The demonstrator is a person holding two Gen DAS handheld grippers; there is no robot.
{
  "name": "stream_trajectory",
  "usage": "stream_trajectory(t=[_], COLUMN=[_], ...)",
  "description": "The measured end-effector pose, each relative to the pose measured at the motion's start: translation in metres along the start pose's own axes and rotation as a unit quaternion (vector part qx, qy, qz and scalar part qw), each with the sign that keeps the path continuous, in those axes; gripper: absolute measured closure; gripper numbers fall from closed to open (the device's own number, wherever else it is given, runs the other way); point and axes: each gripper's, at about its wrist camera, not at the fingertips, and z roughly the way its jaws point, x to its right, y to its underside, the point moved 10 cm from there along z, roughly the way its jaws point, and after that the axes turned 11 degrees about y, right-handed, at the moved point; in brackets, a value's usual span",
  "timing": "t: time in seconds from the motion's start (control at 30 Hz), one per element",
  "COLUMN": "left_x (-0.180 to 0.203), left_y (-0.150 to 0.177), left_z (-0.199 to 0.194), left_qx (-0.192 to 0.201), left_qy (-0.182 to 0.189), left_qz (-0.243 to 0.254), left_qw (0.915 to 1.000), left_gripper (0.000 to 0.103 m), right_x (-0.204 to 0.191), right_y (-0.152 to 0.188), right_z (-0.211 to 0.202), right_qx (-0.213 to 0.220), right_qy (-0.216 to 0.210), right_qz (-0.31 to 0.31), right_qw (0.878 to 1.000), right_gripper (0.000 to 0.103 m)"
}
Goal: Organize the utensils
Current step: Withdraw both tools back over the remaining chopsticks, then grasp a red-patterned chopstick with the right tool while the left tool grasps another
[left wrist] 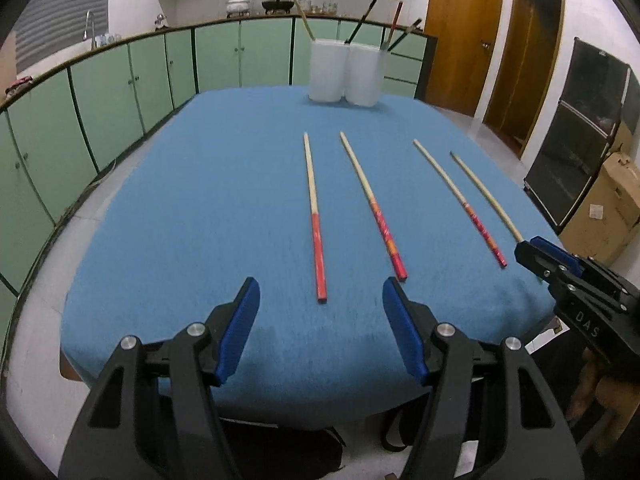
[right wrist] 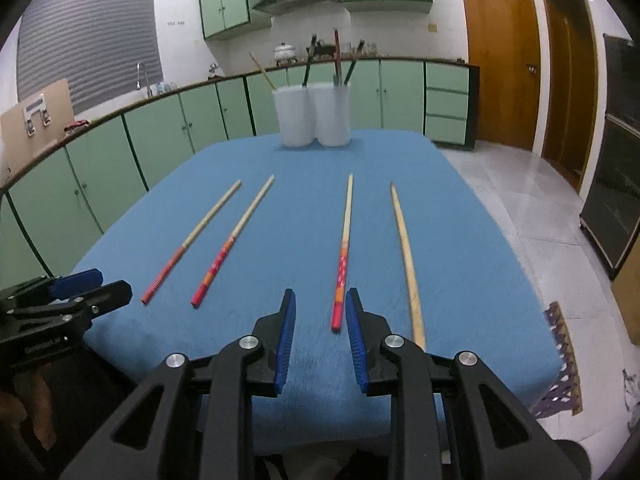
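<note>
Four chopsticks lie side by side on the blue tablecloth (left wrist: 180,220). Three have red handles (left wrist: 314,216) (left wrist: 372,204) (left wrist: 460,204) and one is plain wood (left wrist: 486,196). Two white cups (left wrist: 327,70) (left wrist: 364,74) at the far edge hold several more chopsticks. My left gripper (left wrist: 320,288) hovers open over the near edge, just short of the leftmost chopstick's red end. My right gripper (right wrist: 320,296) is open by a narrow gap. The red end of the third chopstick (right wrist: 344,248) shows in that gap, with the pads not pressing on it. The plain chopstick (right wrist: 406,256) runs under its right finger.
Green cabinets (left wrist: 120,92) curve along the left and far side. Wooden doors (right wrist: 500,72) stand at the back right. A dark cabinet (left wrist: 580,140) and a cardboard box (left wrist: 604,208) sit right of the table, with a patterned mat (right wrist: 560,360) on the tiled floor.
</note>
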Motion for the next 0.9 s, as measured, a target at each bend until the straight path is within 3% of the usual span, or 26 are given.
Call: stream_trajectory(t=[0.23, 0.43, 0.5, 0.57, 0.67, 0.73, 0.9], left_x=[-0.004, -0.002, -0.001, -0.001, 0.000, 0.003, 0.004], left_y=[0.006, 0.013, 0.014, 0.012, 0.011, 0.011, 0.006], left_z=[0.021, 0.032, 0.032, 0.032, 0.033, 0.032, 0.023], left_qx=[-0.011, -0.010, -0.007, -0.006, -0.008, -0.010, -0.005], left_qy=[-0.009, -0.024, -0.024, -0.020, -0.014, -0.010, -0.005], left_qz=[0.001, 0.014, 0.014, 0.013, 0.009, 0.009, 0.001], left_qw=[0.9999, 0.9996, 0.9996, 0.9997, 0.9998, 0.9999, 1.0000], left_gripper=[0.043, 0.049, 0.055, 0.073, 0.093, 0.097, 0.097], right_x=[0.001, 0.000, 0.000, 0.002, 0.005, 0.006, 0.003], right_y=[0.015, 0.017, 0.017, 0.017, 0.015, 0.014, 0.011], right_z=[0.023, 0.029, 0.030, 0.030, 0.031, 0.031, 0.022], right_qx=[-0.021, -0.008, -0.009, -0.012, -0.019, -0.023, -0.022], right_qy=[0.007, 0.012, 0.008, 0.003, 0.000, -0.002, -0.011], right_qz=[-0.005, -0.018, -0.017, -0.011, -0.002, 0.000, 0.001], right_qw=[1.000, 1.000, 1.000, 1.000, 1.000, 1.000, 1.000], right_gripper=[0.077, 0.077, 0.077, 0.079, 0.091, 0.096, 0.096])
